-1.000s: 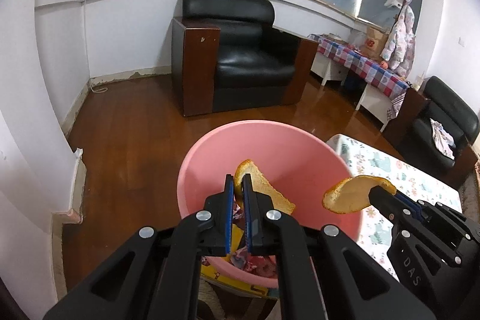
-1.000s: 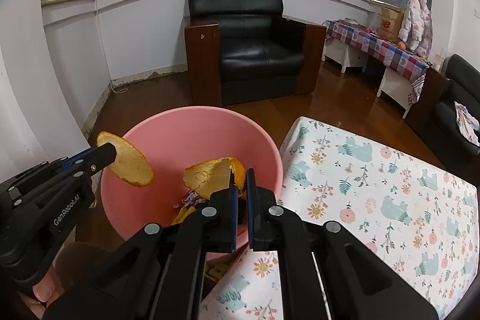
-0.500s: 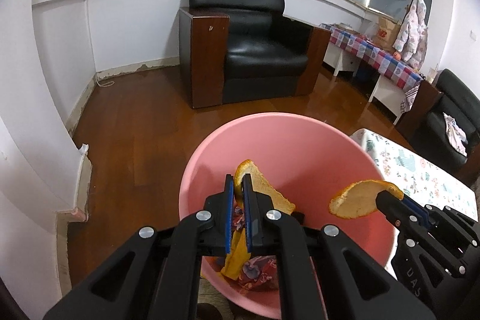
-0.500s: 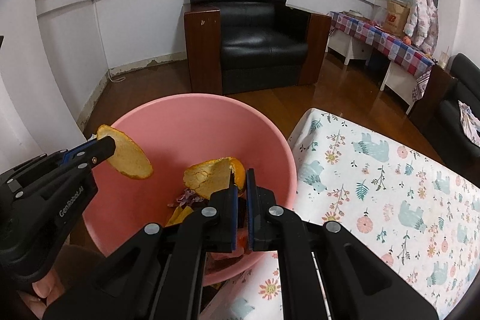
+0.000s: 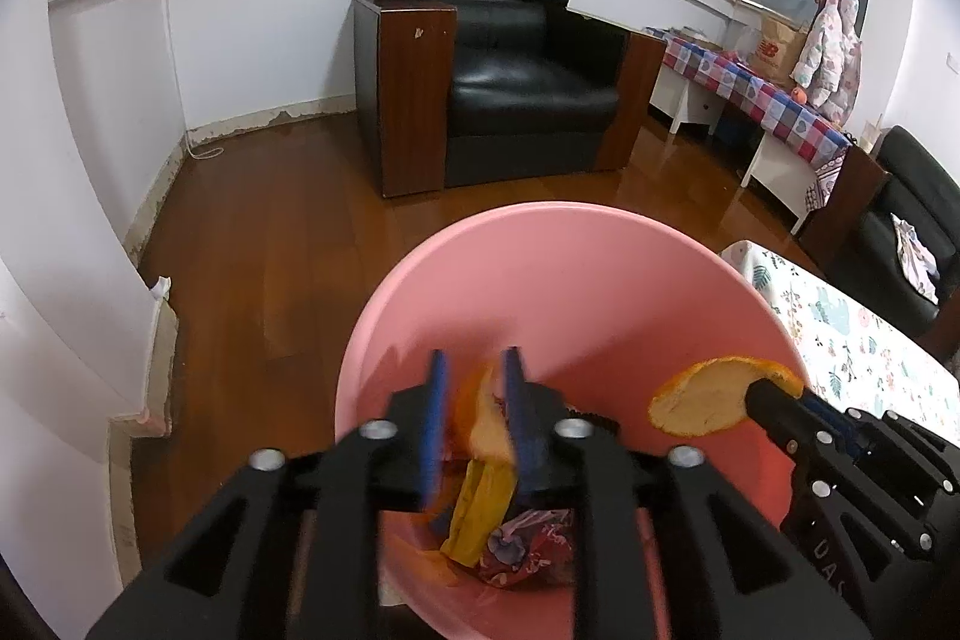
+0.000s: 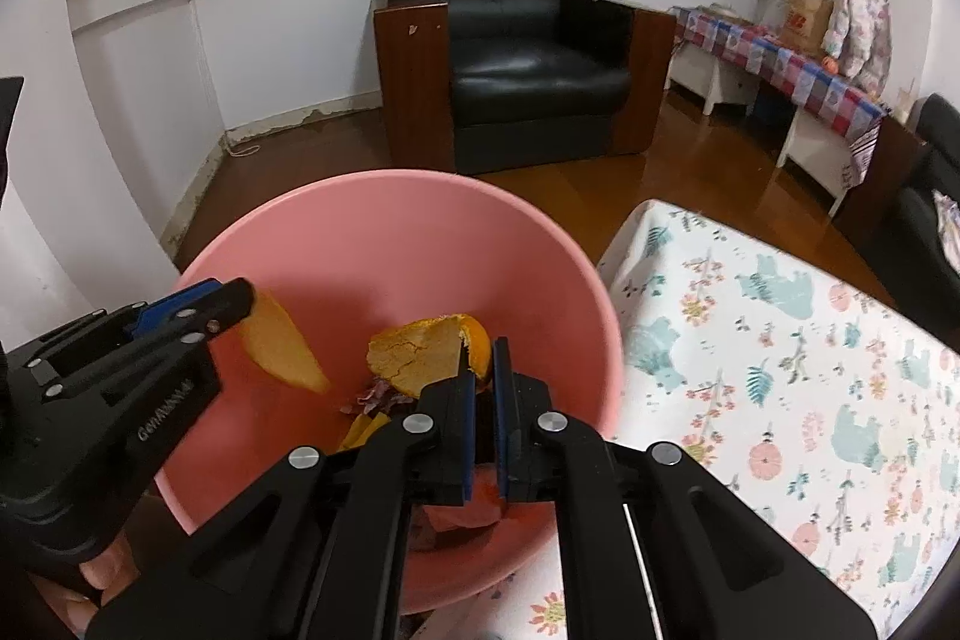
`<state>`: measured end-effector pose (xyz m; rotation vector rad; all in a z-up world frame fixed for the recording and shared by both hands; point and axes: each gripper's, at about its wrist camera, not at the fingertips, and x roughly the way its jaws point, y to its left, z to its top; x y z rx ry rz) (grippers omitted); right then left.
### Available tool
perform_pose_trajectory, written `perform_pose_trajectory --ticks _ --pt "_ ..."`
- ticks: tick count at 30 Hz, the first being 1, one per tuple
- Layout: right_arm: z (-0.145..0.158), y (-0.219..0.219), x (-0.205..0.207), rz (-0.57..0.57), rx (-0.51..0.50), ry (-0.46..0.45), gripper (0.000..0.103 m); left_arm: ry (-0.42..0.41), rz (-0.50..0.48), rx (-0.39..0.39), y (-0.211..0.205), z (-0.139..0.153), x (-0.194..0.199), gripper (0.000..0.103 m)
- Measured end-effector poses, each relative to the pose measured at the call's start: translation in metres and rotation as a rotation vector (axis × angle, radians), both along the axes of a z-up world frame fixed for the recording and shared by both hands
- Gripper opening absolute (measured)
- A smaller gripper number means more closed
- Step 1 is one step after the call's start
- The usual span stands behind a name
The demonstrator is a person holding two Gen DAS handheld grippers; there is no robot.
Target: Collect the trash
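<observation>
**Orange peels over the pink bin**

Left wrist view: the left gripper sits at lower centre with its blue pads parted. An orange peel piece hangs blurred between them, and whether it touches either pad cannot be told. It is above the pink bin, which fills the lower middle of the frame. Yellow and purple-red wrappers lie at the bin's bottom. At lower right the right gripper pinches a second orange peel over the bin's right side. A black armchair stands at upper centre on the wooden floor.

Right wrist view: the right gripper at lower centre has its pads close together, nipping the edge of the second orange peel above the pink bin. At left, the left gripper reaches in, with the orange peel piece just below its tip, inside the bin's mouth. A floral tablecloth covers the right side, touching the bin's rim.
</observation>
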<state>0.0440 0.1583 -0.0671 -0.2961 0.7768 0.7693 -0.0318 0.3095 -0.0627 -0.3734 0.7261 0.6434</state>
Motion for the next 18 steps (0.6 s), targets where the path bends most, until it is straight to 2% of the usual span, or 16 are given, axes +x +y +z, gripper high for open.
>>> perform_pose_trajectory --ticks 3,7,9,11,13,18 --pt "-0.003 0.001 0.002 0.012 0.007 0.036 0.006 -0.015 -0.004 0.003 0.0 0.002 -0.002 0.04" --pt "-0.004 0.0 0.002 0.018 0.018 0.064 0.007 -0.022 -0.01 0.004 -0.002 0.003 -0.004 0.044" --pt "-0.002 -0.002 0.002 0.02 0.029 0.068 0.014 -0.025 -0.015 0.003 -0.004 0.004 -0.005 0.049" --pt "0.001 -0.005 0.002 0.025 0.049 0.069 0.029 -0.031 -0.022 0.003 -0.006 0.006 -0.006 0.049" --pt "0.004 -0.007 0.001 0.025 0.062 0.061 0.032 -0.037 -0.026 0.0 -0.008 0.008 -0.007 0.049" --pt "0.012 -0.016 -0.001 0.018 0.075 0.046 0.033 -0.048 -0.037 0.009 -0.014 0.016 -0.011 0.051"
